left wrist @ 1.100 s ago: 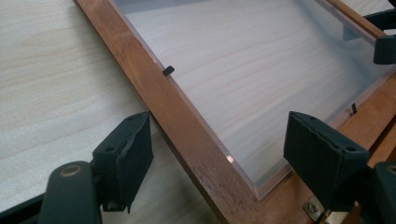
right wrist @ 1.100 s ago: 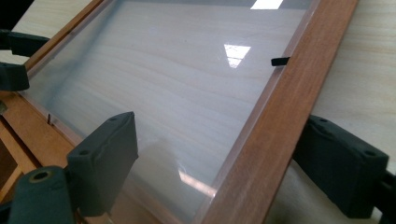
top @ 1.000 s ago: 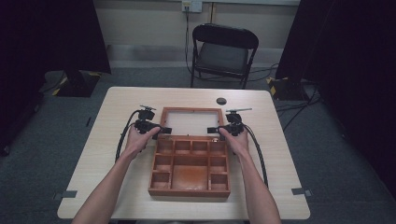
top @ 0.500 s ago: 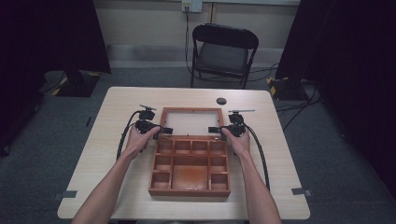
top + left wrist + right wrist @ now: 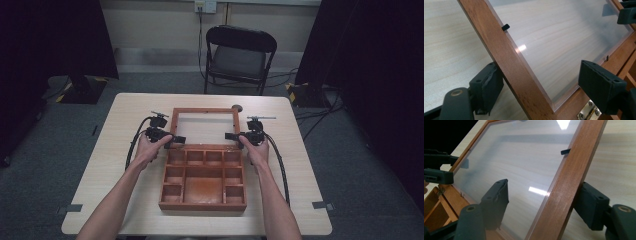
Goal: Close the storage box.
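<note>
High view: wooden box [image 5: 203, 180] at table [image 5: 115, 150] centre, its glass-paned lid [image 5: 204, 113] swung open toward 12 o'clock. My left gripper [image 5: 170, 139] straddles the lid's 9 o'clock rail [image 5: 506, 60], jaws parted around it, gaps showing, not clenched. My right gripper [image 5: 236, 136] straddles the 3 o'clock rail [image 5: 566, 182] likewise. Judging by symmetry, one grip per side keeps the hinged [image 5: 587, 112] lid level for lifting. Chair [image 5: 239, 55] beyond at 12.
</note>
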### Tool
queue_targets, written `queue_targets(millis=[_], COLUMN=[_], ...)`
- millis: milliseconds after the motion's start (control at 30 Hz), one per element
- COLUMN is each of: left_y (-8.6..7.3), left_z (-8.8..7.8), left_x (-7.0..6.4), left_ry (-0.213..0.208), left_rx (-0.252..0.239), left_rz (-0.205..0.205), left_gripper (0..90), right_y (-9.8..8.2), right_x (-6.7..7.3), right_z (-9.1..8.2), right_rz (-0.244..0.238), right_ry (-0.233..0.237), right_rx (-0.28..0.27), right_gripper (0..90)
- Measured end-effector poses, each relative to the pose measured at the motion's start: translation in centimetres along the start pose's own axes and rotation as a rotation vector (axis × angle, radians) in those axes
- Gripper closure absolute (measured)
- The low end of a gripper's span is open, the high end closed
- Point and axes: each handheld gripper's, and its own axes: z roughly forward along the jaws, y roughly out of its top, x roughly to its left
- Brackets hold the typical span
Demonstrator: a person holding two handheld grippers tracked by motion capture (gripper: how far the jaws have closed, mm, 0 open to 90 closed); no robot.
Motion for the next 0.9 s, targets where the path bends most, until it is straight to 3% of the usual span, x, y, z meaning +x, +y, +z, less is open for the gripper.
queue_targets(millis=[267,900], left_y=[0.3,1.1], left_z=[-0.9,-3.1], left_x=[-0.6,-1.4], left_ry=[0.043,0.046], left_rx=[-0.026,-0.095], left_rz=[0.069,0.106], left_gripper=[26.4,33.2], right_y=[0.5,1.8], right_x=[0.5,1.8], right_z=[-0.8,-2.6], right_rz=[-0.030,-0.072], right_ry=[-0.006,0.014], right_rx=[-0.029,-0.063], right_gripper=[34.1,37.5])
